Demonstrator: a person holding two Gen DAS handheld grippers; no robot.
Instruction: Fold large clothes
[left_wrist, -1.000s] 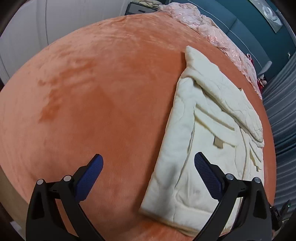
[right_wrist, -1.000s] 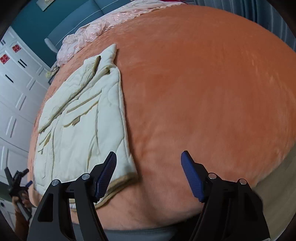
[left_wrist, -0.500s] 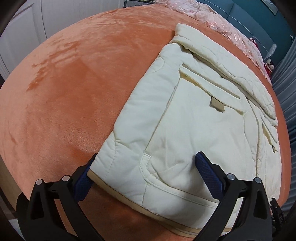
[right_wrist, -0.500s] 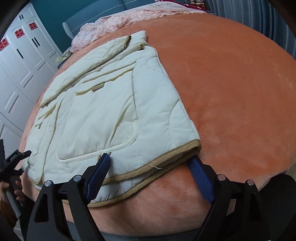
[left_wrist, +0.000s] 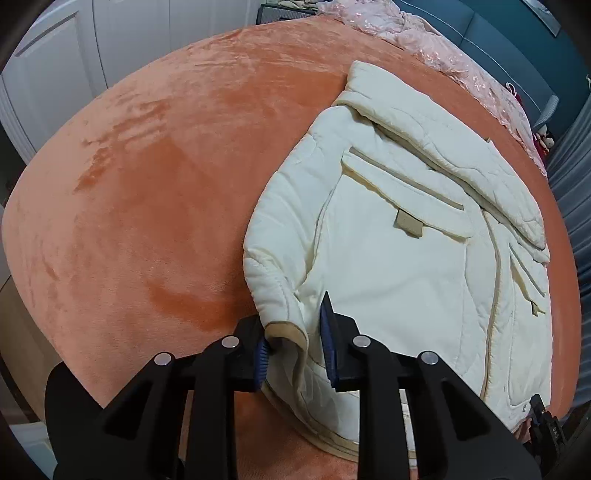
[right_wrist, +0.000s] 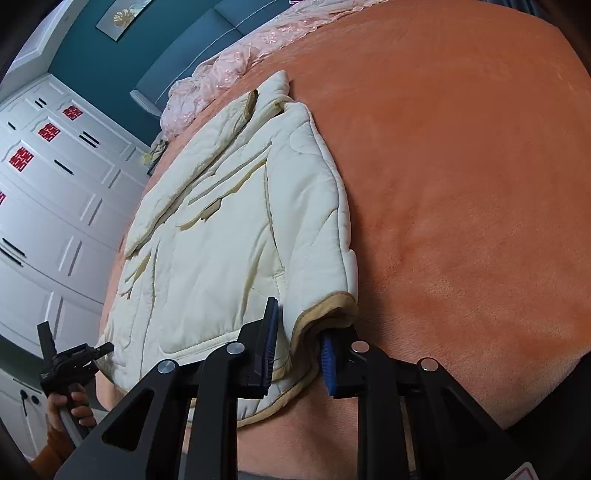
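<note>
Cream padded jacket (left_wrist: 399, 258) lay flat on orange bed (left_wrist: 147, 221). Left hand-held gripper (left_wrist: 295, 350) just closed, pinching hem corner at 6 o'clock; right hand-held gripper (right_wrist: 299, 354) likewise on opposite corner. Soft, bulky, light-looking; trimmed hem judged best hold.

Black gripper (left_wrist: 295, 343) frames, blue pads (right_wrist: 271, 334), silver screws, orange sleeve (right_wrist: 51, 448)
</note>
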